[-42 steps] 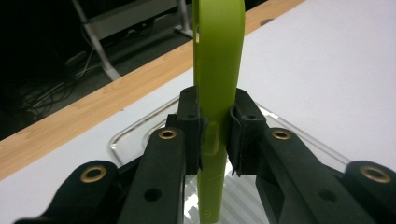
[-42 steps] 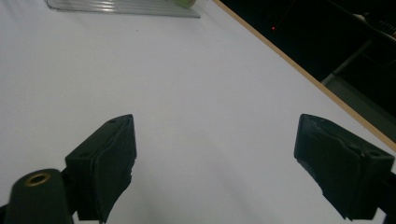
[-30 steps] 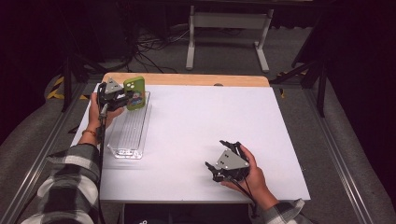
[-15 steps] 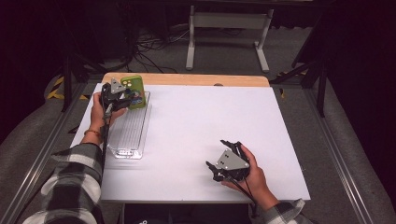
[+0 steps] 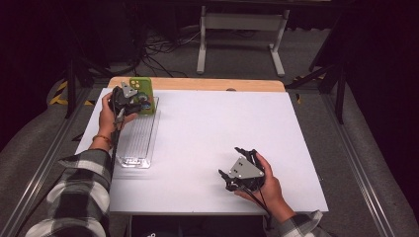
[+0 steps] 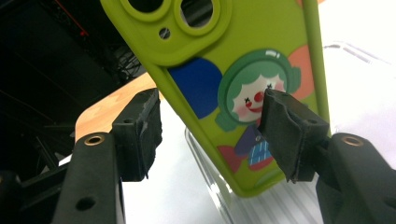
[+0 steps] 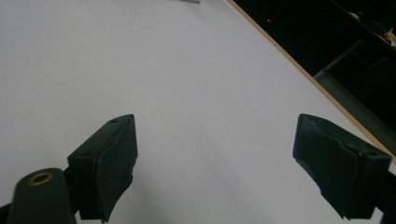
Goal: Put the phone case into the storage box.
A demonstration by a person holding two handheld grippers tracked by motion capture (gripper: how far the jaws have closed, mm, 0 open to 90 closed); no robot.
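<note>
white tabletop (image 5: 207, 143) fills the scene, dark floor around it. left gripper (image 6: 210, 126), its jaws just opening, stands loose around the green phone case (image 6: 233, 70), which leans tilted at the far end of the clear tray (image 5: 138, 140). right gripper (image 7: 215, 154) gapes wide over bare table.

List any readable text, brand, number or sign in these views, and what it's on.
None is readable. The green phone case between the left gripper's open jaws carries a cartoon clown picture, no lettering. The clear tray, white table and right gripper show no markings.
</note>
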